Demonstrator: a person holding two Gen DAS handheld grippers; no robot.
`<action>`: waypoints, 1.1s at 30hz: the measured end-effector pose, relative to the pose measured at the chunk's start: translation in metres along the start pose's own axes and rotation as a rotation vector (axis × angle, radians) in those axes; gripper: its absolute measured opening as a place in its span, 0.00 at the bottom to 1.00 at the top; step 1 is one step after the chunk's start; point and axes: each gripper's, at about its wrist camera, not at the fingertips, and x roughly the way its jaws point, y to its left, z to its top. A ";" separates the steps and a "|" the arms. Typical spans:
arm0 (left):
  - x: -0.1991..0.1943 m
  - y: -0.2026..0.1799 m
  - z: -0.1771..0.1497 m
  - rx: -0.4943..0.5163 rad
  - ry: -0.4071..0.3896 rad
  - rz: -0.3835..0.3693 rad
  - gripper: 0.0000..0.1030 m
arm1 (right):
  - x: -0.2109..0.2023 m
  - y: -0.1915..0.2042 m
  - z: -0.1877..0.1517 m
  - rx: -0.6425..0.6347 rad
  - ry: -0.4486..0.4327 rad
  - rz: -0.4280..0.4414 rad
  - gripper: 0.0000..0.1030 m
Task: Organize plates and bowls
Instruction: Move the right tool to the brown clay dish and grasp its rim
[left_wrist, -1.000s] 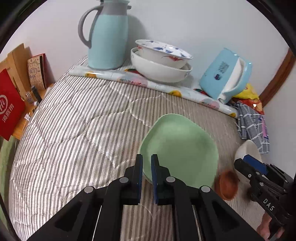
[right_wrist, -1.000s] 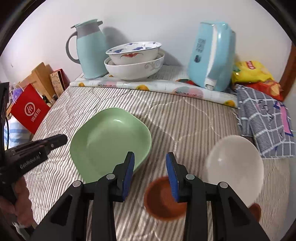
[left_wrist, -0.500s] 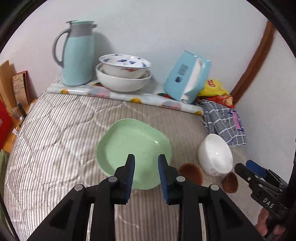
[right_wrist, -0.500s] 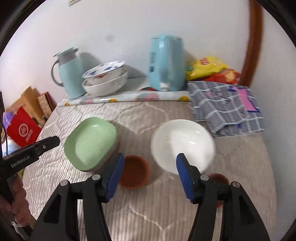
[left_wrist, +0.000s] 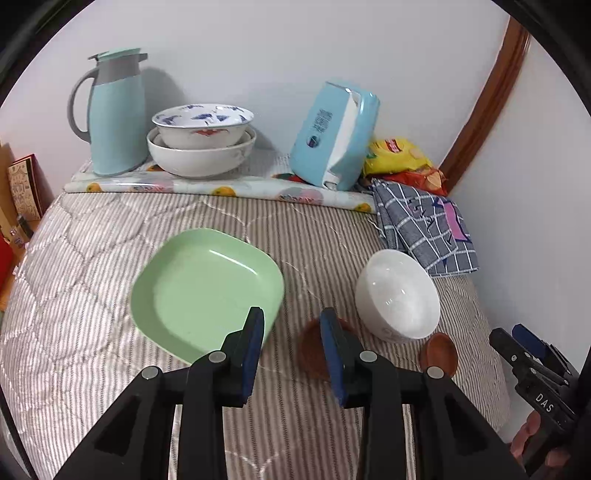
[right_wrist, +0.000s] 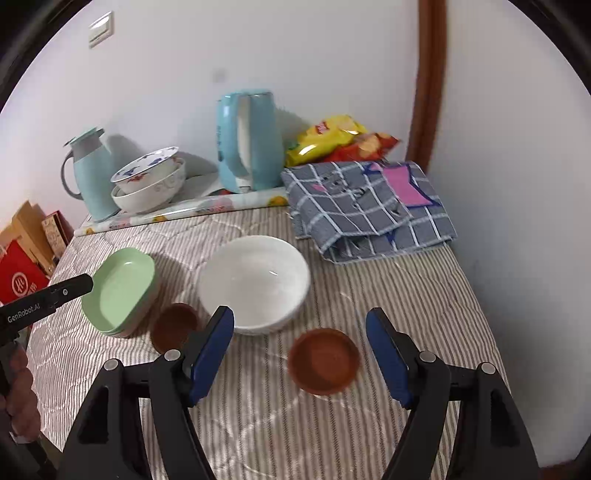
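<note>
A striped grey-and-white quilted cover (right_wrist: 388, 295) bears the dishes; the pale green rounded-square plastic plates (left_wrist: 207, 291), a low stack as the right wrist view shows, lie toward its left side; just beside them to the right sits a small brown round saucer (right_wrist: 173, 325), and past that the plain white ceramic bowl (right_wrist: 255, 280) stands upright in the middle; a second small brown round saucer (right_wrist: 325, 360) lies in front of the white bowl, nearer the right edge; the left gripper (left_wrist: 291, 328), black with blue pads, hangs over the near corner of the green plates and the first saucer, its jaws opening with nothing pressed between them; the right gripper (right_wrist: 299, 325) hangs above the second saucer and the near rim of the white bowl, its jaws opening wide and clasping nothing; at the back, on a fruit-printed cloth (left_wrist: 221, 186), a blue-patterned white bowl (left_wrist: 203, 123) nests in a larger white bowl (left_wrist: 199, 157) beside a light blue lidded jug (left_wrist: 114, 114); a light blue tissue box (left_wrist: 332, 140) leans near yellow snack bags (left_wrist: 399, 155) and a folded grey checked cloth (right_wrist: 369, 206)
</note>
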 end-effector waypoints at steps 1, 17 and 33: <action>0.003 -0.002 -0.002 -0.002 0.004 -0.001 0.29 | 0.002 -0.006 -0.002 0.010 0.006 -0.001 0.71; 0.064 -0.014 -0.029 -0.041 0.114 0.031 0.29 | 0.058 -0.063 -0.045 0.113 0.147 -0.019 0.71; 0.104 -0.017 -0.038 -0.065 0.179 0.052 0.29 | 0.105 -0.068 -0.058 0.126 0.222 0.044 0.52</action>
